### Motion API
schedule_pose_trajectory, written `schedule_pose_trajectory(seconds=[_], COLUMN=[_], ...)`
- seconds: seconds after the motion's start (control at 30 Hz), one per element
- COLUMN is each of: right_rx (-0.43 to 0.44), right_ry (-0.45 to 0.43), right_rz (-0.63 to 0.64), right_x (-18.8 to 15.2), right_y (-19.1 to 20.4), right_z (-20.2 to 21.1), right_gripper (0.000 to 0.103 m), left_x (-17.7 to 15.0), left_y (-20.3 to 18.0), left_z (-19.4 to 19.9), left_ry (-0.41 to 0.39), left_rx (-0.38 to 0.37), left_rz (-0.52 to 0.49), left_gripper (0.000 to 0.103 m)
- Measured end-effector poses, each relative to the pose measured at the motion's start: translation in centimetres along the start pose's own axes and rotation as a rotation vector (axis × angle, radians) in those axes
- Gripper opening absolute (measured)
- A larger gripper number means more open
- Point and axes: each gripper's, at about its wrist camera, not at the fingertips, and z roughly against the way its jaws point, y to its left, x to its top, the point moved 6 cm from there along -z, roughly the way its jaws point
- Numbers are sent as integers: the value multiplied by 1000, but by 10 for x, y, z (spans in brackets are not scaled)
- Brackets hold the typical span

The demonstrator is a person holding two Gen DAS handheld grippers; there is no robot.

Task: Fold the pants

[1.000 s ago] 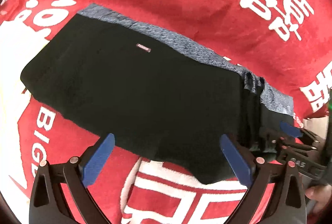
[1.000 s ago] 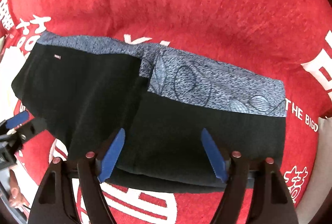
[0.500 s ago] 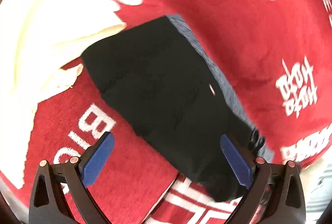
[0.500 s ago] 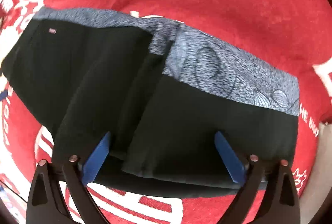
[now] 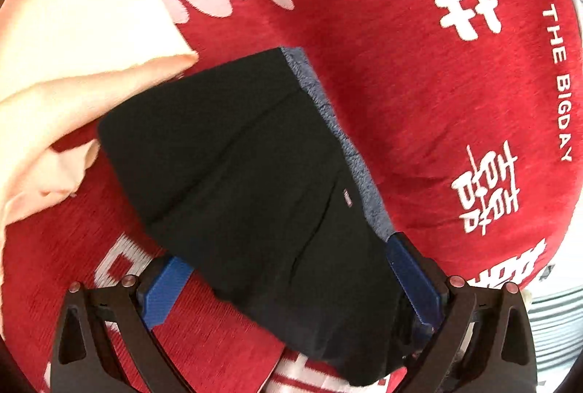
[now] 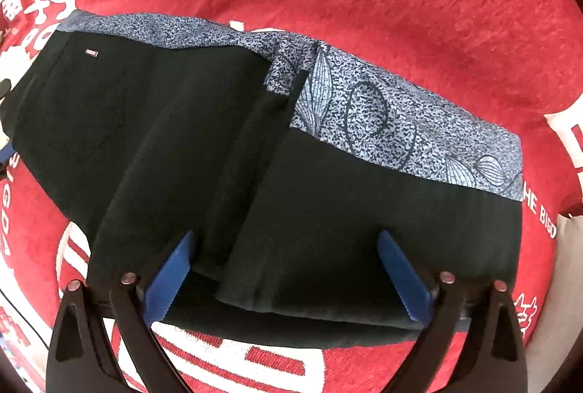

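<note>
The black pants [image 5: 255, 181] with a blue-grey patterned waistband [image 6: 400, 123] lie folded on the red blanket. My left gripper [image 5: 291, 287] is open, its blue fingers [image 5: 165, 291] straddling one narrow end of the folded pants. My right gripper [image 6: 288, 276] is open too, its blue fingers [image 6: 400, 276] spread over the near long edge of the pants [image 6: 182, 138], where a top fold overlaps the lower layers. Neither gripper holds cloth.
A red blanket [image 5: 419, 101] with white characters and lettering covers the surface. A pale cream cloth [image 5: 73, 47] lies beside the far end of the pants in the left wrist view. A striped surface [image 5: 557, 320] shows past the blanket edge at right.
My left gripper has swung round to the end of the pants and closed in on them. My right gripper has moved closer over the near edge. Both stay open.
</note>
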Motion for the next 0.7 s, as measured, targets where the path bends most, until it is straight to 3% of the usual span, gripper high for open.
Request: schedule_pose_trajectory(seconds=[0.07,0.17,0.23,0.3,0.37,0.47,0.5,0.53,0.57,0.63,0.7], right_rx=[2,3,-1,-3,-3,-5,-8,-10,-11,4,32], right_ry=[-6,-9,-9,-9,-9,-7,-6,-8,-16,-36,-50], right_rz=[0,0,0,-1,-1,8,11,14,15,12,10], right_x=[-1,-6,-9,-10,-11,-11,-10,-9,-5,4,12], right_y=[0,2,3,4,5,6,6,7,7,10,14], right_z=[-1,2,3,4,4,6,7,10,16,33,46], right_gripper=[100,100,100,100,100,100,100,100,100,100,100], left_x=[4,5,3,0,0,-2,-2,-2,-2,-2,-2], left_y=[-9,-32,-35,-21,-18,-28,-31,-32,-31,-22,-20], left_z=[4,9,-2,-18,-21,-28,-29,-30,-30,-26,-21], left_ry=[-21,-53,-37,18,9,28,21,16,9,8,4], left_rx=[-65,-113,-74,-20,-20,79,133,172,235,315,312], left_rz=[23,-51,-91,-51,-41,-95,-108,-120,-139,-158,-158], left_gripper=[102,102,102,102,102,99,96,83,62,36,30])
